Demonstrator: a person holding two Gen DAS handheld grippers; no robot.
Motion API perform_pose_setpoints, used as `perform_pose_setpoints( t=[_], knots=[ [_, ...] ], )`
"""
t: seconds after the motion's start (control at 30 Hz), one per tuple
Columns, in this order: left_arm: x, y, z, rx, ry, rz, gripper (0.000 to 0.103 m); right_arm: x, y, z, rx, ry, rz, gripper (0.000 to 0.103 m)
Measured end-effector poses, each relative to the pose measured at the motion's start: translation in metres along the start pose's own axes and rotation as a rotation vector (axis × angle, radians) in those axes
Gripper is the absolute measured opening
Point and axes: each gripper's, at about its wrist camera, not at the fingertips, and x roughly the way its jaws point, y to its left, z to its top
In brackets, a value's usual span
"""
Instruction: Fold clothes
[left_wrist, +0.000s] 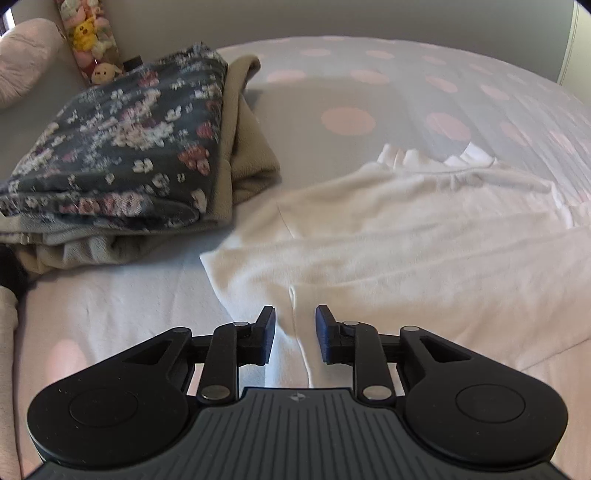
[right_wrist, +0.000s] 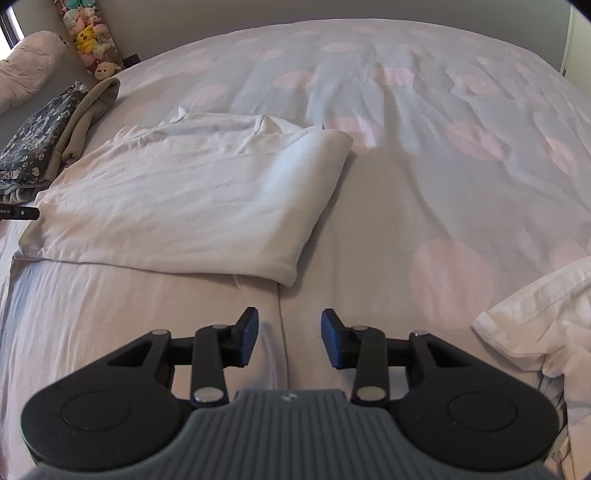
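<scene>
- Left gripper (left_wrist: 294, 334): black two-finger tool, lower centre of the left wrist view. Fingers (left_wrist: 266, 334) parted, nothing between them; the gap sits over the near edge of the white garment.
- Right gripper (right_wrist: 289, 338): same build, blue-faced fingers (right_wrist: 246, 338) spread apart and empty, hovering over bare bedding at lower centre of the right wrist view.
- White soft knit garment (right_wrist: 192, 192): lies flat on the bed, partly folded, right side doubled over into a thick rounded edge. It fills centre left of the right wrist view and centre right of the left wrist view (left_wrist: 388, 236).
- Bed with pale cover printed in large pink dots (right_wrist: 443, 147): carries everything; creases run up the middle.
- Dark floral-print folded cloth (left_wrist: 118, 147): upper left of the left wrist view, resting on top of a beige fleece garment (left_wrist: 247, 147). The stack sits just beside the white garment's left edge.
- Second white crumpled cloth (right_wrist: 535, 325): right edge of the right wrist view, well apart from the folded garment.
- Pale pink pillow (left_wrist: 26, 55) and a column of small plush toys (left_wrist: 90, 40): upper left corner, against the wall.
- Thin black part (right_wrist: 20, 213): pokes in at the left edge of the right wrist view, near the white garment's corner; identity cannot be told.
</scene>
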Motion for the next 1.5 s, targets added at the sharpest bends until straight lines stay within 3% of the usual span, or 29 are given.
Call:
perform_pose_setpoints(
  t=[0.3, 0.43, 0.67, 0.77, 0.83, 1.03, 1.3, 1.37, 1.43, 1.5],
  knots=[
    [0.01, 0.008, -0.011, -0.12, 0.112, -0.085, 0.022, -0.003, -0.003, -0.005, 0.018, -0.006, 0.015, 0.041],
    [0.003, -0.001, -0.018, -0.119, 0.105, -0.087, 0.022, -0.004, -0.005, -0.008, 0.016, -0.003, 0.013, 0.041],
    [0.01, -0.006, -0.027, -0.09, 0.169, -0.056, 0.022, -0.003, -0.009, -0.01, 0.047, -0.005, 0.025, 0.041],
    [0.004, -0.008, -0.023, -0.098, 0.142, -0.081, 0.021, -0.005, -0.003, -0.01, 0.028, -0.01, 0.027, 0.041],
    [0.0, -0.008, -0.021, -0.103, 0.123, -0.098, 0.006, -0.009, 0.0, -0.009, 0.005, -0.026, 0.01, 0.041],
    [-0.029, -0.01, -0.003, -0.124, 0.037, -0.183, 0.005, -0.012, 0.009, -0.009, -0.058, -0.036, -0.028, 0.044],
    [-0.08, 0.005, 0.052, -0.254, -0.111, -0.329, 0.004, 0.004, 0.035, 0.001, -0.092, -0.08, -0.073, 0.044],
    [-0.093, 0.004, 0.065, -0.258, -0.147, -0.35, 0.004, 0.01, 0.042, 0.008, -0.091, -0.095, -0.09, 0.048],
    [-0.108, 0.001, 0.076, -0.239, -0.189, -0.344, 0.004, 0.019, 0.047, 0.015, -0.09, -0.11, -0.117, 0.06],
    [-0.125, 0.002, 0.084, -0.24, -0.233, -0.339, 0.004, 0.025, 0.049, 0.024, -0.077, -0.129, -0.147, 0.06]
  ],
)
